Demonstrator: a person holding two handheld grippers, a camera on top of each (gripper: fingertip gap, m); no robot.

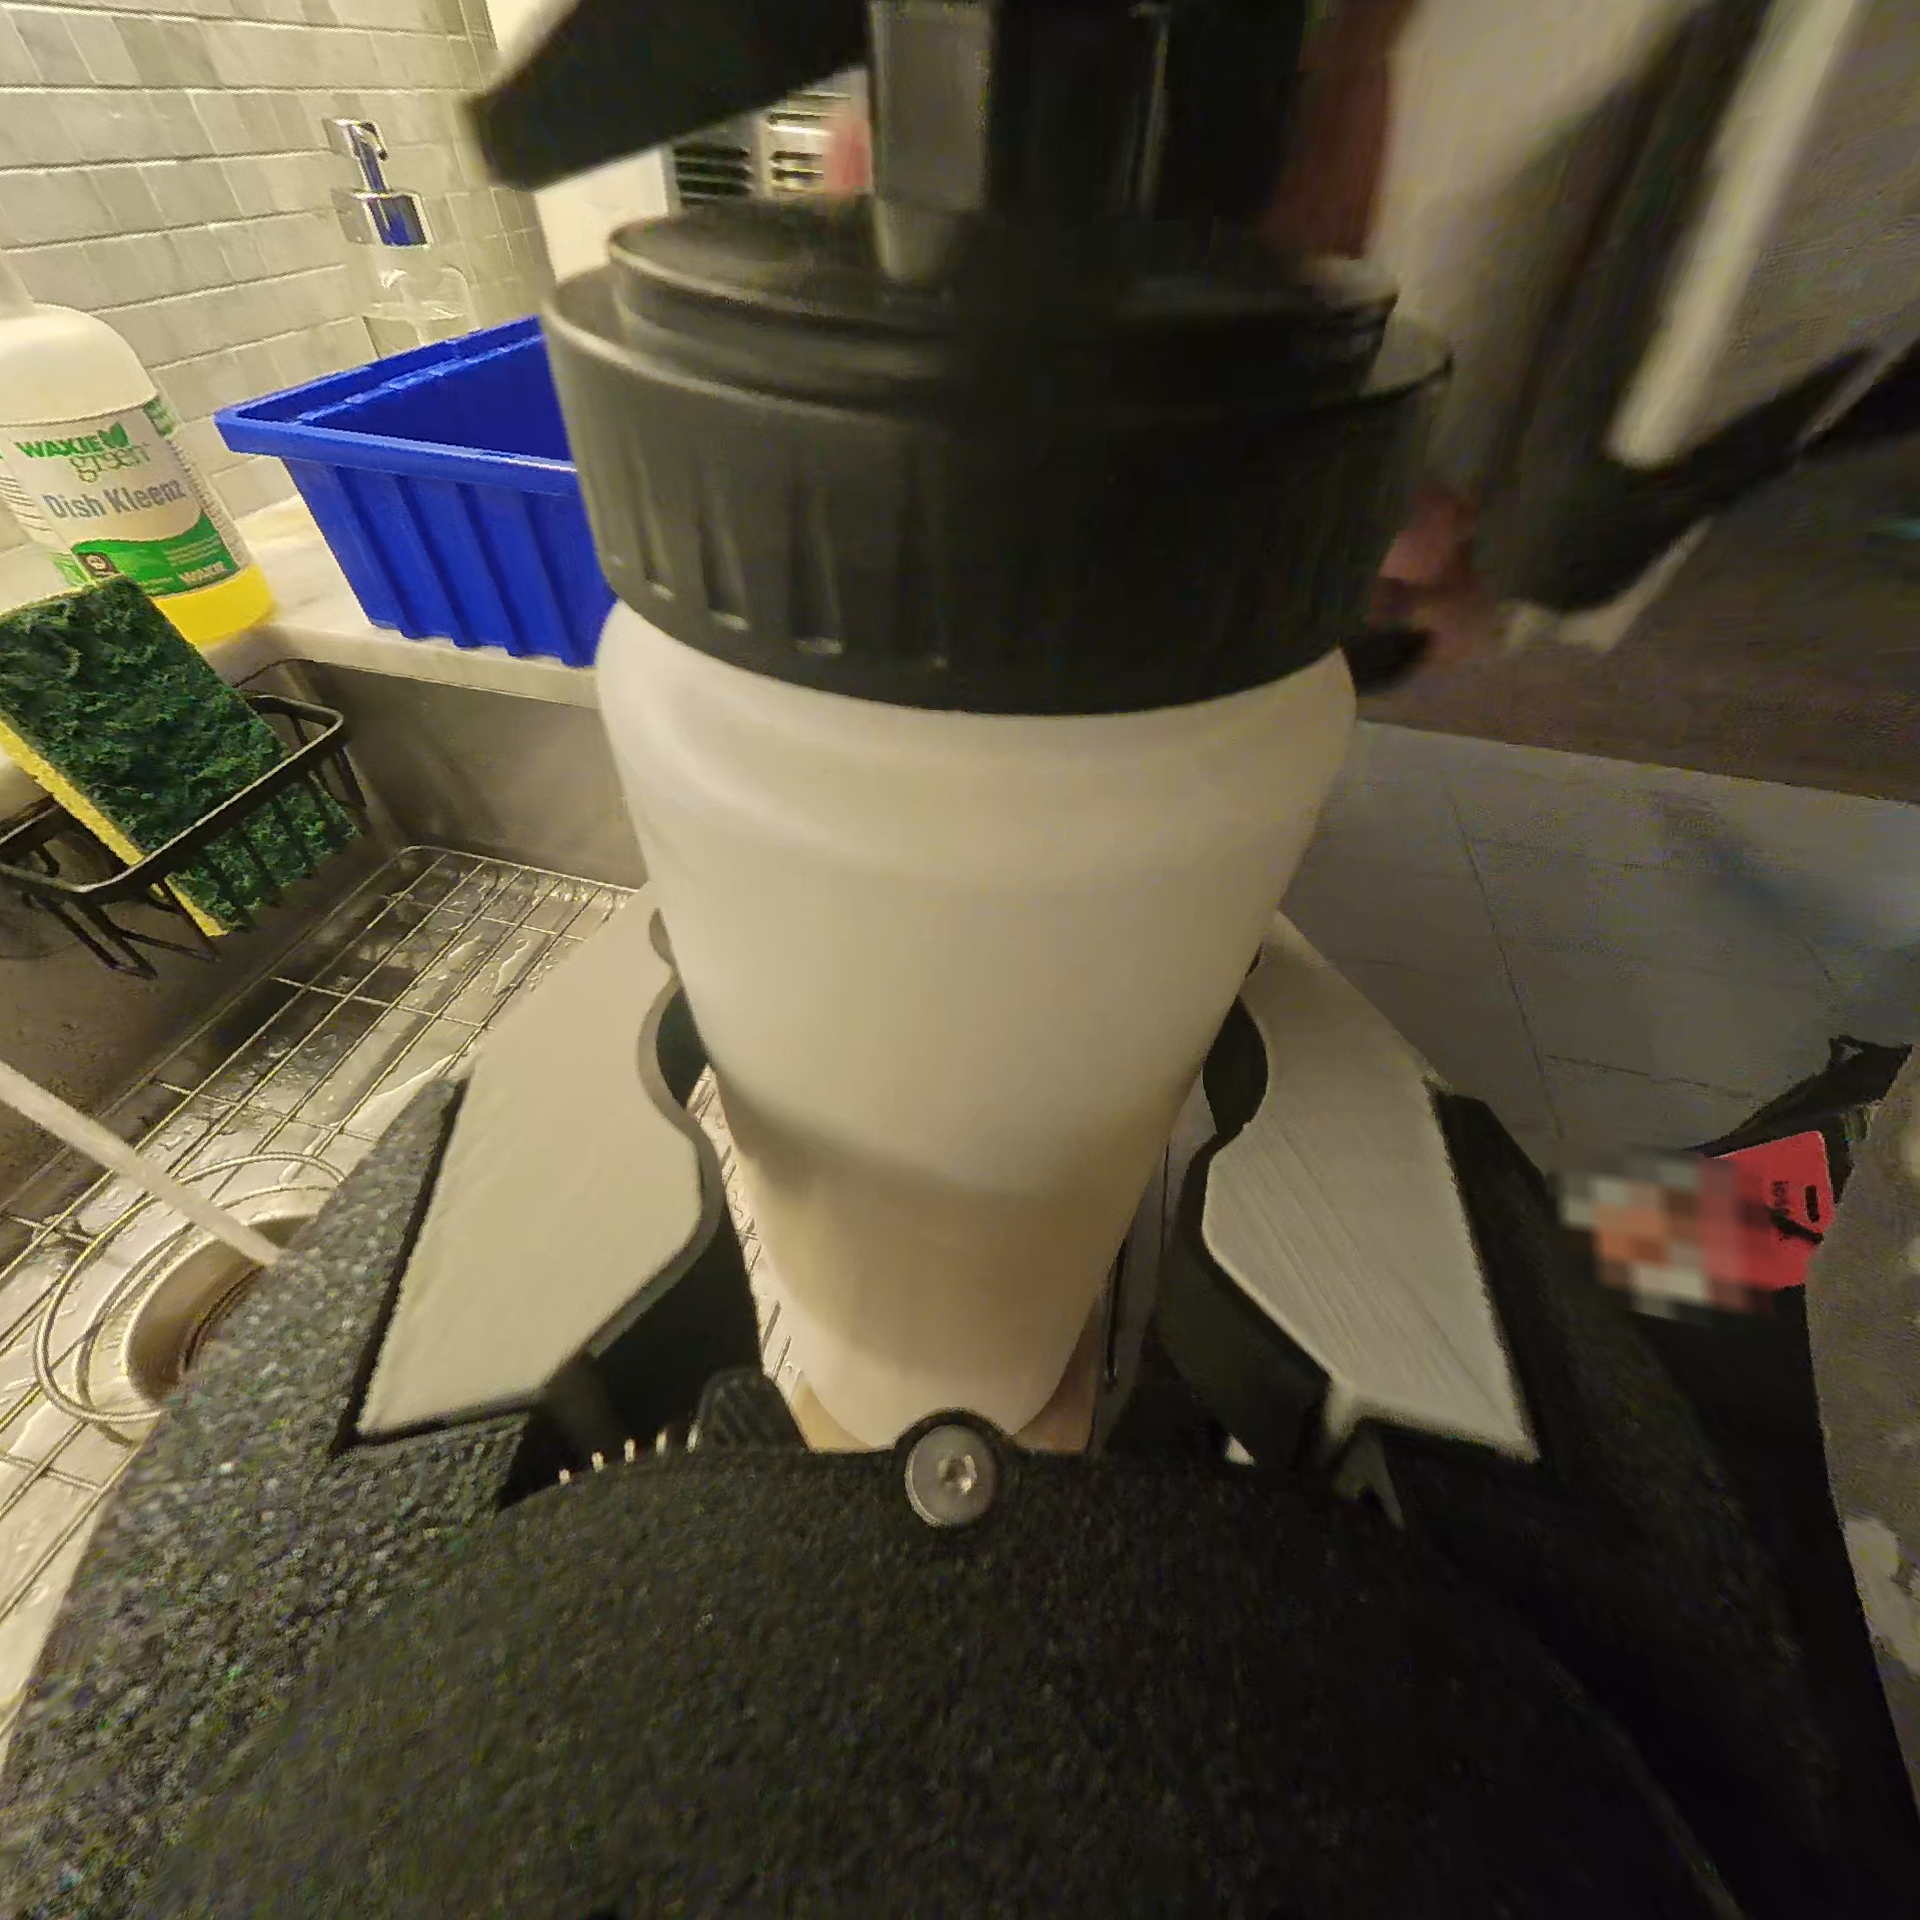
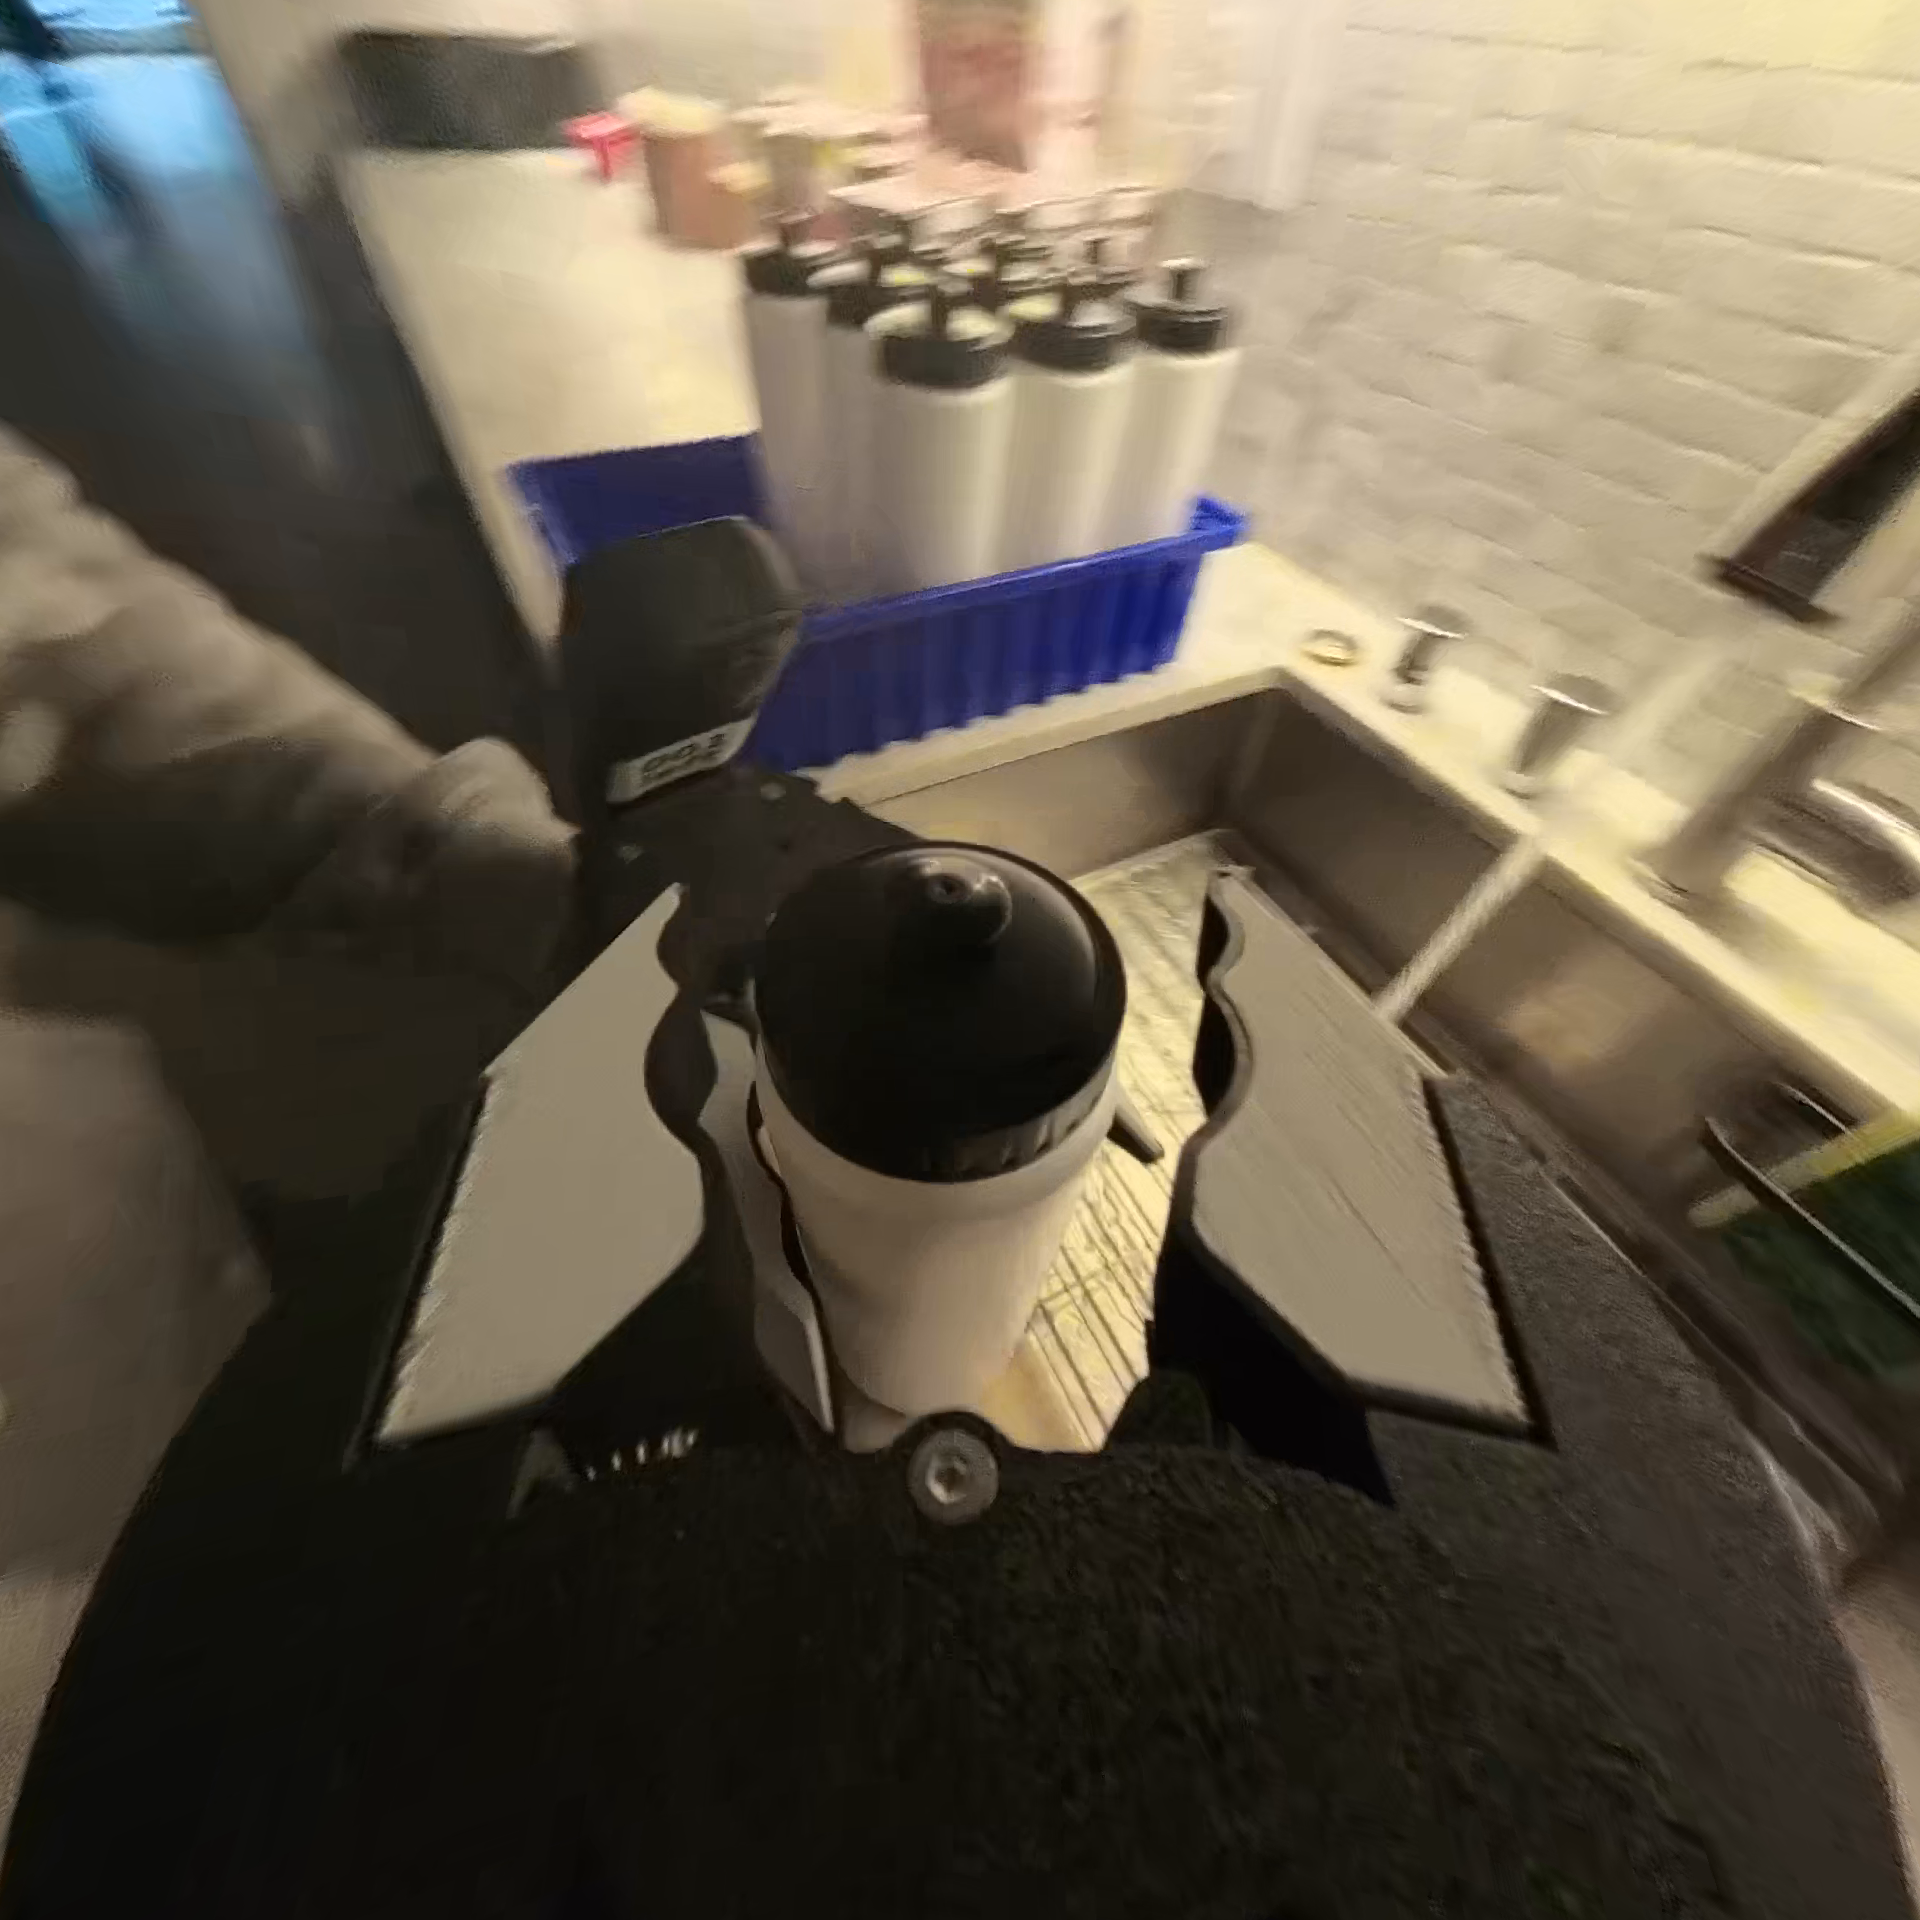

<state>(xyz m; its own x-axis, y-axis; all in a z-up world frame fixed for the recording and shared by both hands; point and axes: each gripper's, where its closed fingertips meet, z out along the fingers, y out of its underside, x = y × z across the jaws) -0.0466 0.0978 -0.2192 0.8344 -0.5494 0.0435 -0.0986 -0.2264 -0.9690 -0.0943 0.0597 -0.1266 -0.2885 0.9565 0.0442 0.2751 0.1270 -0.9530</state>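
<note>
My left gripper (image 1: 956, 966) is shut on the body of a white plastic bottle (image 1: 966, 987) with a black screw cap (image 1: 987, 499), held upright over the sink. In the right wrist view the same bottle (image 2: 914, 1247) stands between my right gripper's fingers. My right gripper (image 2: 945, 914) is open, one finger on each side of the black cap (image 2: 935, 997), with a gap on both sides. The left gripper's black body (image 2: 675, 665) and a grey sleeve (image 2: 208, 779) show at the left. The right gripper (image 1: 665, 94) shows blurred above the cap in the left wrist view.
A steel sink (image 2: 1351, 831) with a wire grid (image 1: 343, 997) lies below. A blue bin (image 2: 997, 644) on the counter holds several white bottles (image 2: 935, 447). A green sponge (image 1: 135, 748) sits in a black caddy beside a dish soap bottle (image 1: 135, 488). Water runs from the faucet (image 2: 1455, 935).
</note>
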